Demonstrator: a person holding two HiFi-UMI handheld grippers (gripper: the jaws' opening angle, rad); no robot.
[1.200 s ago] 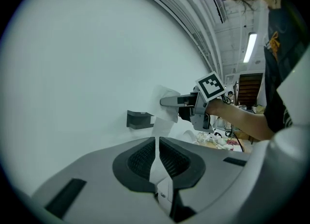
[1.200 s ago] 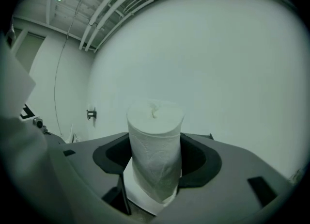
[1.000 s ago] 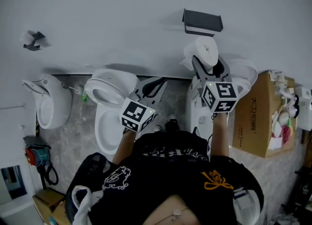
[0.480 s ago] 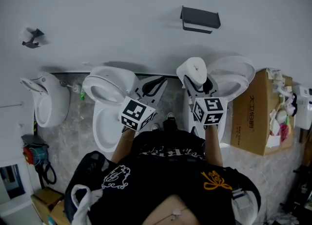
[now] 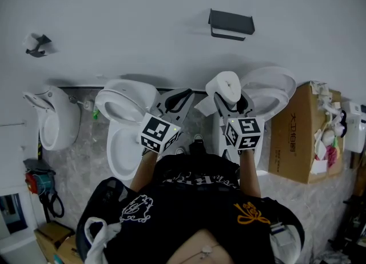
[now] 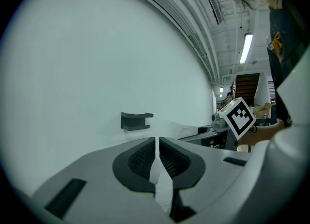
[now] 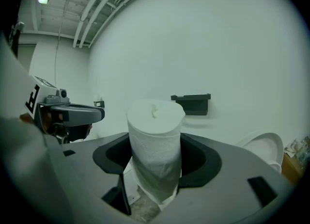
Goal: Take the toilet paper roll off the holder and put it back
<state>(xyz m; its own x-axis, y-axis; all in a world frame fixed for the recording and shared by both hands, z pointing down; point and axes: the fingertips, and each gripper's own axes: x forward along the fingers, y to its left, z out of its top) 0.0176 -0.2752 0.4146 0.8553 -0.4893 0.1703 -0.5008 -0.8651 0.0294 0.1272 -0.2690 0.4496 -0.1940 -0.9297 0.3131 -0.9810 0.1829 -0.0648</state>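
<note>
Left gripper (image 5: 178, 99) is being held beside the left toilet (image 5: 123, 120), jaws being kept pressed together with nothing gripped. Right gripper (image 5: 229, 98) is being clamped on the toilet paper roll (image 5: 225, 84). The roll is being held upright between the pads, top sticking out above the jaws, with a loose tail hanging off its left side in the head view. It is being held off the holder (image 5: 231, 23), well below it, in front of the right toilet (image 5: 269, 88). The holder is being seen farther back, mounted on the wall (image 5: 114, 23).
</note>
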